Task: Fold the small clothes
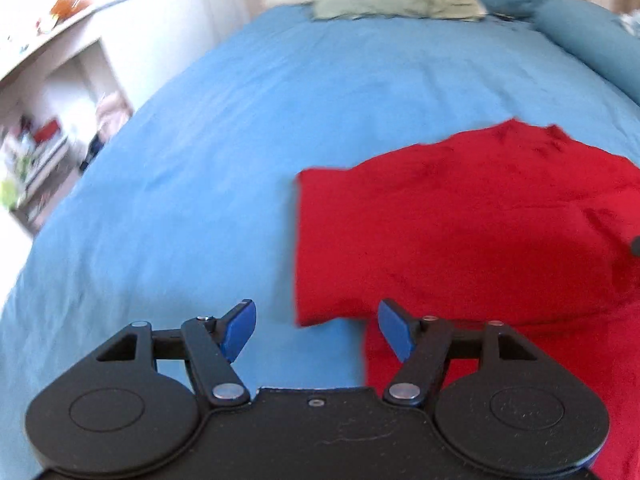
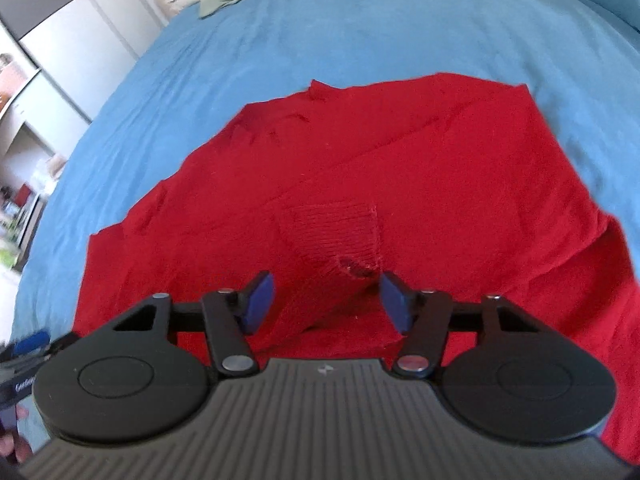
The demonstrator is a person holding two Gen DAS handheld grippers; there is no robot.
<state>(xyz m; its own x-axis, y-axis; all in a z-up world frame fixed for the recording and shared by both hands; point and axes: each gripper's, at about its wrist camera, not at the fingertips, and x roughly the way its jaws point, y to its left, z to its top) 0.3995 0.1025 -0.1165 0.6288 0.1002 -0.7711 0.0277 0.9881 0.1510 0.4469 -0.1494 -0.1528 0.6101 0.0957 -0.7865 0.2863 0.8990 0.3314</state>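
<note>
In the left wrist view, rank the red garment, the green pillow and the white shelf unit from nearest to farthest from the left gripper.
1. Red garment: nearest, spread on the blue bedsheet, just ahead and right of the left gripper, reaching under its right finger.
2. White shelf unit: off the bed's left edge, mid-distance.
3. Green pillow: farthest, at the bed's far end.

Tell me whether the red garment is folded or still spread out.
Partly folded. The red garment lies on the blue bed with one sleeve laid across its body; the other sleeve still sticks out flat.
</note>
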